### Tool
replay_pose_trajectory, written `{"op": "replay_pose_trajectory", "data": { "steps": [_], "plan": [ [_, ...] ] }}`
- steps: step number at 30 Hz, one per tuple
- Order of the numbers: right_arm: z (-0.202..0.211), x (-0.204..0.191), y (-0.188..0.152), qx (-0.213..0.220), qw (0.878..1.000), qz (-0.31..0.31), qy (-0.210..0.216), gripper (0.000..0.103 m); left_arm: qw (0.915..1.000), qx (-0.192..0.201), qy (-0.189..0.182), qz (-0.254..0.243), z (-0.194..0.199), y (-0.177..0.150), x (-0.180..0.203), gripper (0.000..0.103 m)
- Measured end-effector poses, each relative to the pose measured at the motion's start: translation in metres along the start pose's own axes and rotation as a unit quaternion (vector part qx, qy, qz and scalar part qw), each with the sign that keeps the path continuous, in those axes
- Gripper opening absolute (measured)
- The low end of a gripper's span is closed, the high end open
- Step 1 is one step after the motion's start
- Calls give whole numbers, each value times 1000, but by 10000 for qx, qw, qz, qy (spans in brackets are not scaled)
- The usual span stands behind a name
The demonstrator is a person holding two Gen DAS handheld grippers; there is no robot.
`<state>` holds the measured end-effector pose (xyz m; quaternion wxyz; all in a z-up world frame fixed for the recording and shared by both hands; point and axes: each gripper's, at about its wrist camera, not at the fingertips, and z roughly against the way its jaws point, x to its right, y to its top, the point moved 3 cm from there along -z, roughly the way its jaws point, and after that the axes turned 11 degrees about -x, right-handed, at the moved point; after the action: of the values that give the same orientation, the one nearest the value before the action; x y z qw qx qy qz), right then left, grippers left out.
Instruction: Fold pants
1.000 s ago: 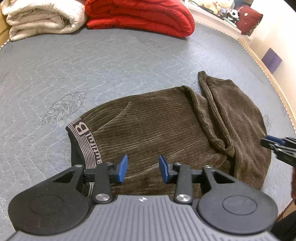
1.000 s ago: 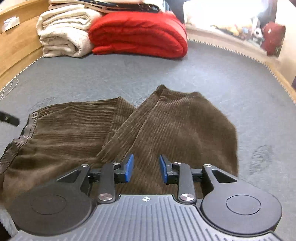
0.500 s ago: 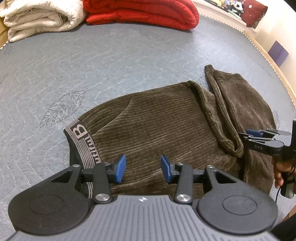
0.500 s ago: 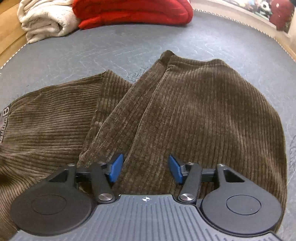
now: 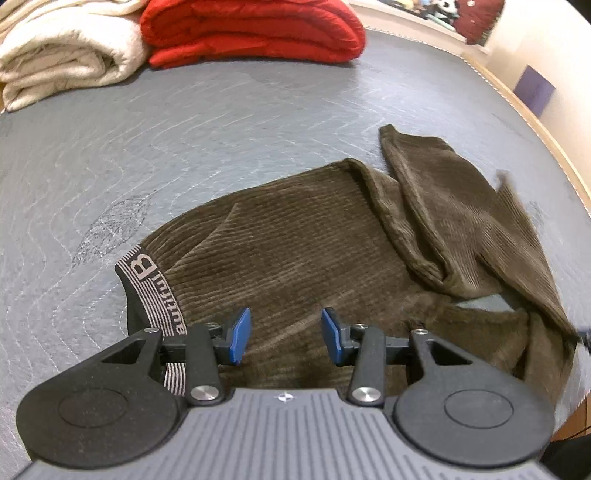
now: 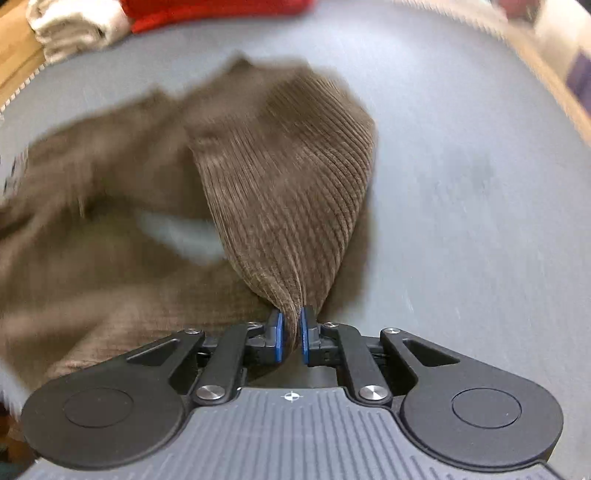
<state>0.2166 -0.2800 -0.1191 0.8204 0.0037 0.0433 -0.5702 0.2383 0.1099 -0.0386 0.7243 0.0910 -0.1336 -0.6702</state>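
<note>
Brown corduroy pants [image 5: 295, 251] lie on the grey quilted bed, with the lettered waistband [image 5: 147, 273] at the left. My left gripper [image 5: 284, 336] hovers open over the pants near the waistband, with nothing pinched between its blue pads. My right gripper [image 6: 291, 334] points down, and its jaws are closing with a bunched fold of a pant leg [image 6: 288, 177] squeezed between the pads. That leg [image 5: 517, 240] rises off the bed at the right in the left wrist view. The right wrist view is blurred by motion.
A folded red blanket [image 5: 251, 29] and a folded cream blanket [image 5: 66, 55] lie at the far end of the grey mattress [image 5: 184, 129]. A wooden bed edge [image 5: 535, 122] runs along the right, with a purple object [image 5: 533, 88] beyond it.
The right gripper came down onto the right pant leg, closed on its fabric and pulled it up and sideways. The left gripper stayed open near the waistband, shifting slightly.
</note>
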Motion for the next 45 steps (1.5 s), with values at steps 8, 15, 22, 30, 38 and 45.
{"op": "replay_pose_trajectory", "data": {
  "steps": [8, 15, 22, 30, 38, 45],
  "plan": [
    [-2, 43, -77, -686, 9973, -119, -219, 5, 9999, -74, -111, -9, 17, -27, 0, 47],
    [67, 43, -12, 1629, 9830, -844, 59, 34, 9987, 57, -118, -495, 55, -69, 24, 48],
    [19, -36, 52, 1357, 9873, 506, -657, 56, 9964, 14, 593, -605, 27, -89, 45, 48],
    [-52, -111, 89, 515, 9701, 1912, -1405, 64, 9968, -145, 636, -464, 12, -69, 41, 53],
    [-38, -97, 89, 570, 9738, 1625, -1486, 11, 9971, -109, 566, -497, 13, -63, 44, 53],
    [48, 19, 38, 1708, 9768, -545, -1167, 4, 9974, 8, 532, -492, 23, -71, 44, 53]
  ]
}}
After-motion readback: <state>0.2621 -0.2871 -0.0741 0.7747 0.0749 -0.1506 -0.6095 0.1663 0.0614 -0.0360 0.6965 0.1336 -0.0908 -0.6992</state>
